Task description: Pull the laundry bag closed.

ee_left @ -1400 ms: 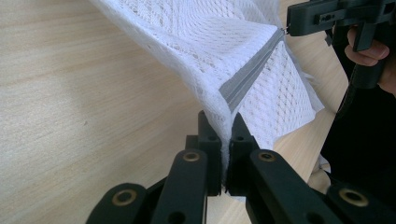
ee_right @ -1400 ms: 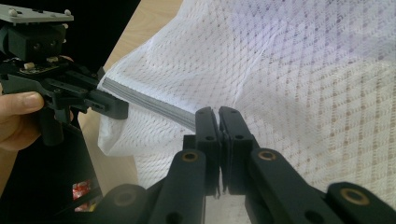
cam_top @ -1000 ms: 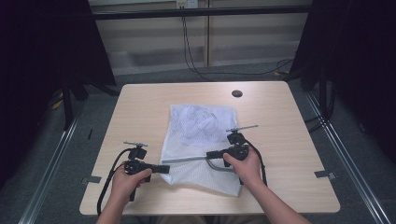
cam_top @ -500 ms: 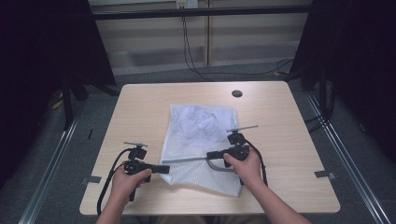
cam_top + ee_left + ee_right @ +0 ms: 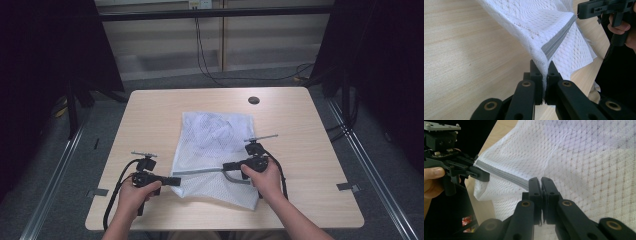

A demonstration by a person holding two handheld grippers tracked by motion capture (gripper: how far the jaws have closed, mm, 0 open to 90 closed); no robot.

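Stretching taut: white mesh bag [image 5: 212,145], grey-edged.

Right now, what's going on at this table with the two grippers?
A person is working on a white mesh laundry bag with a grey zipper band, lying on the light wooden table. The left gripper is shut on the bag's edge at one end of the zipper. The right gripper is shut on the bag farther along that band. Between them the zipper edge is lifted and stretched taut, while the rest of the bag lies on the table.
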